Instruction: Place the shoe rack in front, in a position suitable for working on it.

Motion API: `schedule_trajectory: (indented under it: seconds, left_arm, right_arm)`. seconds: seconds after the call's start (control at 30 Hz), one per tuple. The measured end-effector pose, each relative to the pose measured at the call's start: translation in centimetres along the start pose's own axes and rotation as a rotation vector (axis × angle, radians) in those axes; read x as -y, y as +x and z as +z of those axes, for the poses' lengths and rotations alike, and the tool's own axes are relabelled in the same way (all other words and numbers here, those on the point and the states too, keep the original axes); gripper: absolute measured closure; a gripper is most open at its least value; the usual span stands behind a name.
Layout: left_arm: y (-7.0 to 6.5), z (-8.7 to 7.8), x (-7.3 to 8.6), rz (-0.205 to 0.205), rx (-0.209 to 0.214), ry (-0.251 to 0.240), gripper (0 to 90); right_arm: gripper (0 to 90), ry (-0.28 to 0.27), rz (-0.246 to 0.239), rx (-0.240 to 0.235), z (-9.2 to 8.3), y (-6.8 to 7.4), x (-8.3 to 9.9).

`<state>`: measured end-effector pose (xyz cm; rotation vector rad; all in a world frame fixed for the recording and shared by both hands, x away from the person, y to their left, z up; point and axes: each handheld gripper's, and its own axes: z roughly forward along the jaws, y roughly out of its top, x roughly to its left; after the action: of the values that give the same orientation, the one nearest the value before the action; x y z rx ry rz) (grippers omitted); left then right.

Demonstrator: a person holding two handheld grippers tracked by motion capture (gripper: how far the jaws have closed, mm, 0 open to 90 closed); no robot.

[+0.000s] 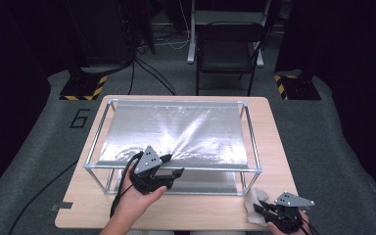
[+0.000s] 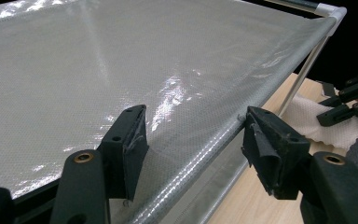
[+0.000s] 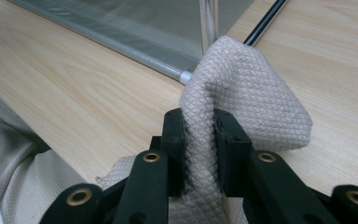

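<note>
Right gripper fingers clamped on cloth, pinched fold between. Left gripper fingers apart, straddling film-covered frame edge.

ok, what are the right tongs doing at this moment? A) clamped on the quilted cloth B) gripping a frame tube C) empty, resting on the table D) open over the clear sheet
A: in the right gripper view the right tongs pinch a fold of the quilted cloth between their two black jaws, just in front of the metal frame corner, over the wooden table.
</note>
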<state>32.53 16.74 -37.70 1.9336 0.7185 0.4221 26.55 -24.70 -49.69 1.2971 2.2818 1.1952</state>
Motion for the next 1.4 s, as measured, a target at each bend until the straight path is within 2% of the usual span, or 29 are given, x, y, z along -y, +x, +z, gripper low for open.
schedule_trajectory:
  seconds: [0.17,0.3,0.47,0.53,0.6,0.63,0.73,0.83,0.93,0.97,1.07,1.23,1.4]
  left_arm:
    - [0.0,0.0,0.0,0.000,0.001,0.003,39.6]
    - [0.0,0.0,0.0,0.000,0.002,0.004,39.6]
    - [0.0,0.0,0.0,0.001,-0.001,0.002,39.6]
    - [0.0,0.0,0.0,0.004,0.001,0.004,39.7]
    - [0.0,0.0,0.0,0.007,0.002,0.006,39.8]
    - [0.0,0.0,0.0,0.009,0.003,0.006,39.8]
    - [0.0,0.0,0.0,0.011,0.004,0.008,39.9]
    - [-0.2,0.1,-0.1,0.034,-0.005,0.015,40.4]
    - [-0.3,0.1,-0.2,0.037,-0.009,0.025,40.7]
    - [-0.2,0.2,-0.2,0.037,-0.010,0.024,40.7]
    - [-0.2,0.2,-0.2,0.034,-0.007,0.023,40.9]
    - [-0.1,0.2,-0.2,0.035,-0.003,0.025,41.1]
    - [-0.1,0.2,-0.2,0.036,-0.001,0.024,41.4]
  right_arm:
    - [75.6,-0.017,-0.033,-0.001,-0.8,0.2,-0.4]
    - [75.6,-0.042,-0.044,-0.019,-1.4,0.8,-1.0]
    - [75.6,-0.083,-0.045,-0.021,-2.3,1.0,-1.6]
    - [75.4,-0.088,-0.060,-0.021,-2.2,0.9,-1.8]
    - [75.0,-0.076,-0.065,-0.013,-1.2,0.7,-1.9]
    - [74.6,-0.078,-0.049,-0.013,-0.8,0.7,-1.9]
    - [73.4,-0.076,-0.041,-0.011,0.0,0.6,-2.0]
    - [69.1,-0.074,-0.025,0.005,1.6,0.4,-2.1]
    - [65.9,-0.076,-0.013,0.029,2.0,0.3,-2.1]
    - [61.3,-0.072,-0.005,0.051,2.4,0.2,-2.0]
    - [56.3,-0.079,-0.006,0.071,2.9,-0.1,-1.8]
    - [56.1,-0.077,-0.008,0.078,3.6,-0.4,-2.0]
    - [58.7,-0.067,-0.029,0.072,3.5,-0.4,-2.4]
